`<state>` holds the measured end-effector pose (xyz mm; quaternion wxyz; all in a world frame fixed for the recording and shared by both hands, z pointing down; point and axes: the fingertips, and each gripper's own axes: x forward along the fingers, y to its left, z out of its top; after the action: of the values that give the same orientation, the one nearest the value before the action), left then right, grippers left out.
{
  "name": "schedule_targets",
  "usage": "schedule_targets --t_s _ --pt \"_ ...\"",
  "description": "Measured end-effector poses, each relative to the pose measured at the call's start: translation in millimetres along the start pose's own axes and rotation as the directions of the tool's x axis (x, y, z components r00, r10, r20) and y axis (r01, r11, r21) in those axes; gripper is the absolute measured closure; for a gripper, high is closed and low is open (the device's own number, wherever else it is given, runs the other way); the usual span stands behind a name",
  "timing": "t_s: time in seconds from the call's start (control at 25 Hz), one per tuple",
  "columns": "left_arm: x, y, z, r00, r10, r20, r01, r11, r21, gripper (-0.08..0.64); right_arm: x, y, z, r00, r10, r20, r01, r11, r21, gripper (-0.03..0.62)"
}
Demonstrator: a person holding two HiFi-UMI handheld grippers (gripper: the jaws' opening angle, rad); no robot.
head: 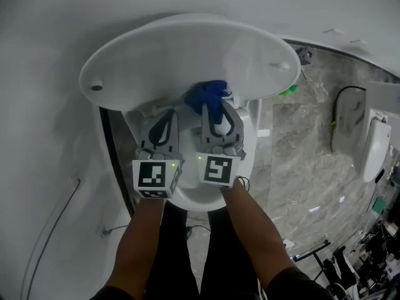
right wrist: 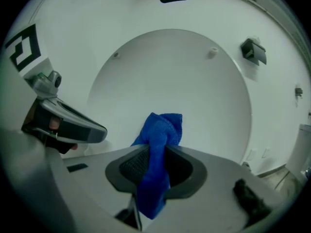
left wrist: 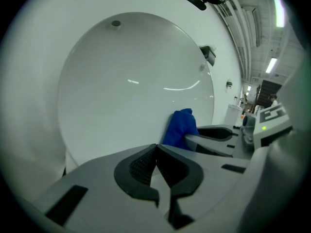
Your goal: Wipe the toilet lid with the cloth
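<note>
The white toilet lid point(head: 187, 58) stands raised against the wall, its inner face towards me, wide across the left gripper view point(left wrist: 131, 86) and the right gripper view point(right wrist: 184, 81). A bunched blue cloth point(right wrist: 158, 149) is pinched in my right gripper point(right wrist: 156, 152), which is shut on it; the cloth point(head: 209, 95) sticks out towards the lid's lower part. My left gripper point(head: 164, 114) hangs just left of the right gripper point(head: 215, 108), shut with nothing between its jaws point(left wrist: 155, 152). The cloth point(left wrist: 182, 126) shows to its right there.
The toilet bowl and seat point(head: 194, 195) lie under both grippers. A grey marbled floor point(head: 306, 167) spreads to the right, with a white fixture point(head: 372, 142) and cables. A white wall point(head: 44, 136) lies left. Small bumpers point(right wrist: 212, 52) dot the lid.
</note>
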<state>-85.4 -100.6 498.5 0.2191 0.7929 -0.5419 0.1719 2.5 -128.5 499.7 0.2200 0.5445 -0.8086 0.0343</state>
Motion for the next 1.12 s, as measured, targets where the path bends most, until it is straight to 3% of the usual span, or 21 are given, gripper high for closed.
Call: schedule_targets --t_s 0.12,0.28,0.44,0.76,1.12 --pt "-21 27 -14 0.997 0.074 -0.023 -0.075 0.997 -0.037 0.549 8 50 6 0.994 0.114 0.001 -0.114 0.994 0.002 0.506" --pt "-42 64 -25 0.987 0.154 -0.035 -0.157 0.984 -0.084 0.549 23 110 9 0.963 0.268 -0.031 -0.266 0.962 0.055 0.506" --pt "-53 90 -36 0.979 0.197 -0.046 -0.201 0.973 -0.114 0.549 44 152 3 0.934 0.344 -0.098 -0.342 0.939 0.043 0.506" --pt "-48 91 -36 0.984 0.167 -0.058 -0.172 0.98 -0.104 0.549 61 136 -14 0.947 0.254 -0.197 -0.258 0.966 0.007 0.508" --pt "-12 34 -33 0.996 0.032 -0.079 -0.036 0.998 -0.05 0.549 41 45 -54 0.964 0.058 -0.259 -0.05 0.998 0.038 0.508"
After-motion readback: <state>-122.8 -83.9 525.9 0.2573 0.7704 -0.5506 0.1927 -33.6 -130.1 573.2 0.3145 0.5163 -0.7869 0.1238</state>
